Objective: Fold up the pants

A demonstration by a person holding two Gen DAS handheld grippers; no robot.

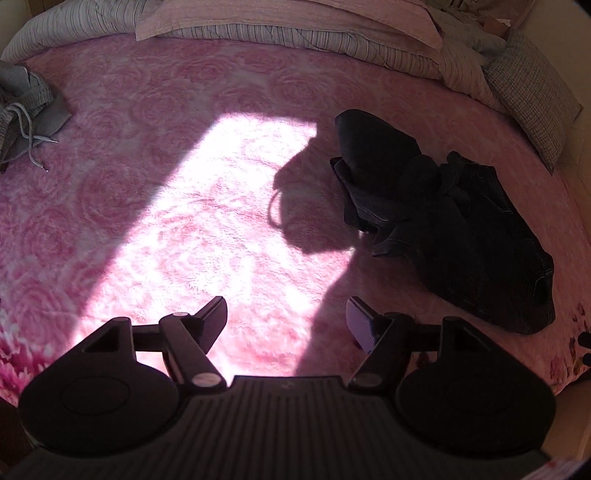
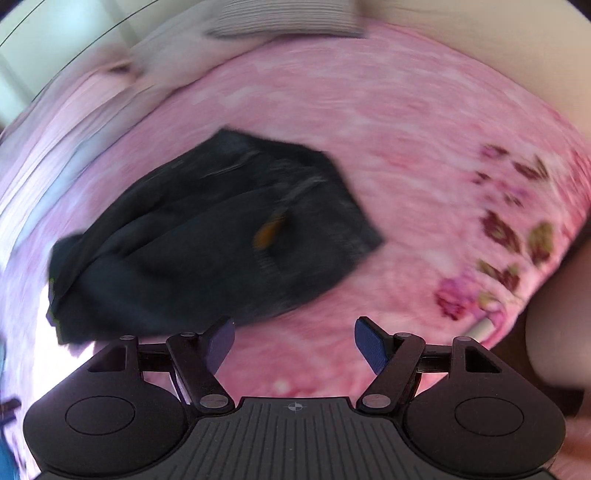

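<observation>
The right wrist view is smeared with motion, so the dark pants (image 2: pixel 207 236) blur at their edges; an orange fleck on them can't be identified. They lie crumpled on the fuzzy pink rose-patterned blanket (image 1: pixel 155 206), at about two o'clock from the left gripper (image 1: pixel 286 321) and eleven o'clock from the right gripper (image 2: pixel 293 341). Both tongs gape wide with nothing between the pads. Only the left view shows the grey drawstring garment (image 1: pixel 26 110) at ten o'clock, striped bedding (image 1: pixel 258 33) and a checked pillow (image 1: pixel 532 96).

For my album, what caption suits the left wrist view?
Open left gripper above a pink blanket, crumpled dark pants lying to its right.
</observation>
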